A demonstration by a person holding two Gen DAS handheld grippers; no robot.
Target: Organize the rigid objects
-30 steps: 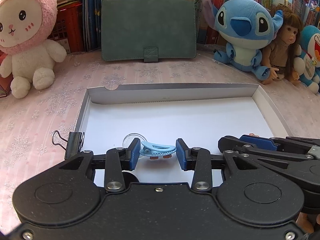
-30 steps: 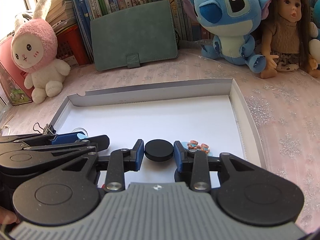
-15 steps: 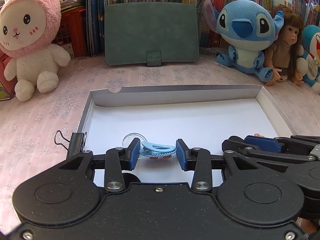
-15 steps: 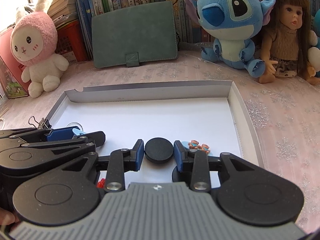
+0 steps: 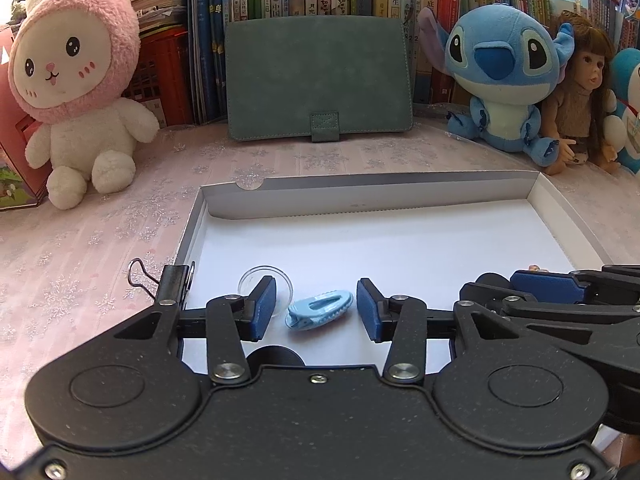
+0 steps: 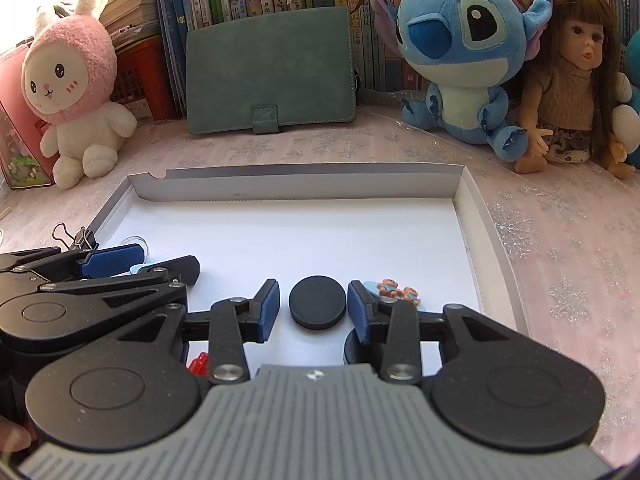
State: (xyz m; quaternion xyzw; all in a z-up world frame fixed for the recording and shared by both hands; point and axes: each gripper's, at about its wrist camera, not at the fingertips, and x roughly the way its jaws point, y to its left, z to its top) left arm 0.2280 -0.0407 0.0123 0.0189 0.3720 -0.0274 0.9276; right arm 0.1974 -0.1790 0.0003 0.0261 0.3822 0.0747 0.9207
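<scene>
Both tongs gape: left tongs (image 5: 316,308) straddle the light, slippery blue clip (image 5: 319,309); right tongs (image 6: 313,305) flank the stiff black disc (image 6: 317,301), best pinched edgewise

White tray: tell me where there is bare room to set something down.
The white tray is bare across its middle and far half, up to the back wall. The near edge is crowded: blue clip, clear disc, black disc, bear clip.
</scene>
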